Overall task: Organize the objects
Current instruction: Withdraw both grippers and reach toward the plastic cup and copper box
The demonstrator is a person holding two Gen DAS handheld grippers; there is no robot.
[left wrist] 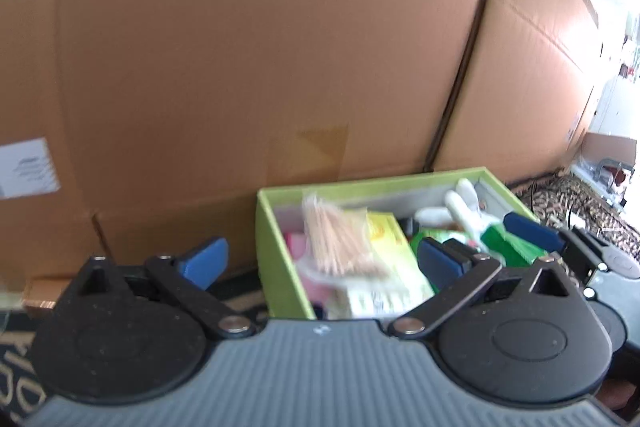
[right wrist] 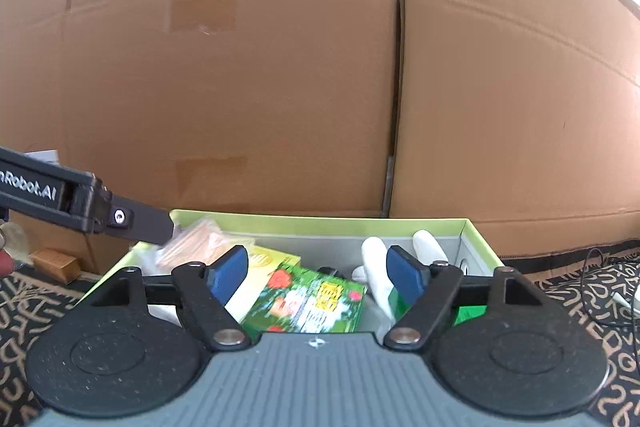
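A lime-green open box [left wrist: 280,247] [right wrist: 476,243] sits on a patterned cloth against big cardboard cartons. In it lie a clear bag of toothpicks [left wrist: 336,239] [right wrist: 196,243], a yellow packet [left wrist: 392,247] [right wrist: 264,263], a green flowered packet [right wrist: 312,299], a pink item [left wrist: 298,245] and a white plush toy [left wrist: 464,207] [right wrist: 376,263]. My left gripper [left wrist: 320,263] is open and empty above the box's left part. My right gripper [right wrist: 318,277] is open and empty over the green packet. The right gripper's finger [left wrist: 532,233] shows in the left wrist view.
Large cardboard cartons [left wrist: 240,67] [right wrist: 500,107] form a wall right behind the box. A small wooden block [right wrist: 56,263] lies at left on the patterned cloth [right wrist: 592,287]. Cables [right wrist: 600,267] lie at right. The left gripper's arm [right wrist: 80,207] reaches in over the box's left corner.
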